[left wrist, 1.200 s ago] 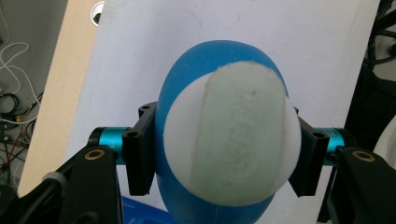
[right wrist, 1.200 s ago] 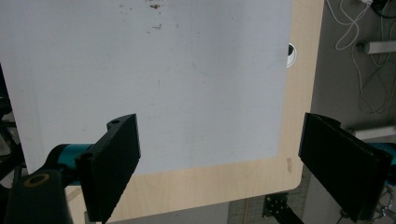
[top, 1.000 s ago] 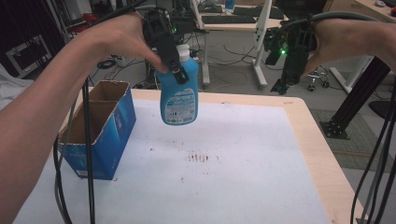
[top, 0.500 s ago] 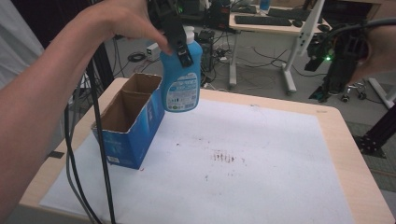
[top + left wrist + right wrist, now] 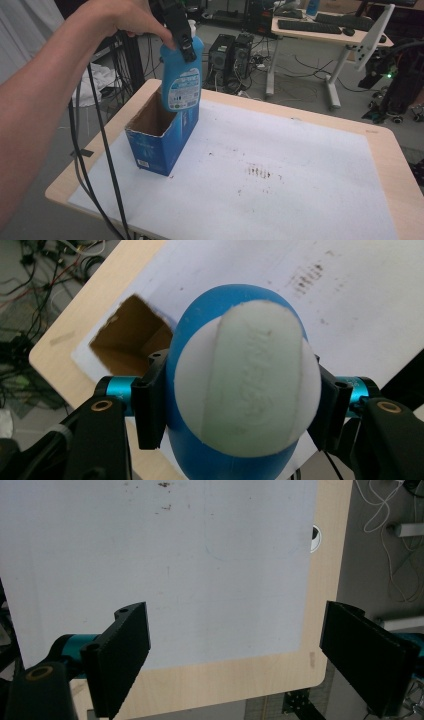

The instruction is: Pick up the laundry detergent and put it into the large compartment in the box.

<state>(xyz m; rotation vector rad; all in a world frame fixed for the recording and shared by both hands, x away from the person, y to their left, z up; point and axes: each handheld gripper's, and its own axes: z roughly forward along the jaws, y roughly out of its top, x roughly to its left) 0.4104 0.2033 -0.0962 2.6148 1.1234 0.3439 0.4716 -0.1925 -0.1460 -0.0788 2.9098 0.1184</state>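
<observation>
- Looking along the left gripper [image 5: 235, 415] from its own camera, the 2 black jaws were clenched on the shoulders of the blue bottle [image 5: 240, 385], 1 jaw on each side, with the pale cap nearest the lens.
- The bottle's long axis ran straight away from that camera, so the bottle hung upright, cap up and base down, with nothing under it but air.
- Beyond the bottle, the open brown mouth of the blue carton [image 5: 132, 335] lay up and to the left of the base in this view, partly overlapped by the bottle's outline.
- In the high view the left gripper [image 5: 181, 35] held the blue bottle [image 5: 181, 82] above the far end of the blue carton [image 5: 160, 137]; the base appeared about level with the carton's rim, and whether it was inside that rim could not be judged.
- The carton stood upright on the white mat [image 5: 280, 170] near the table's left edge, open end up.
- Judgement: lowering calls for the base to be centred over the opening 1st, moving toward the person's side.
- The right gripper [image 5: 235, 665] was released, jaws wide apart and holding nothing, over the mat's bare corner, well apart from the carton; the left hand was plainly the nearer.
</observation>
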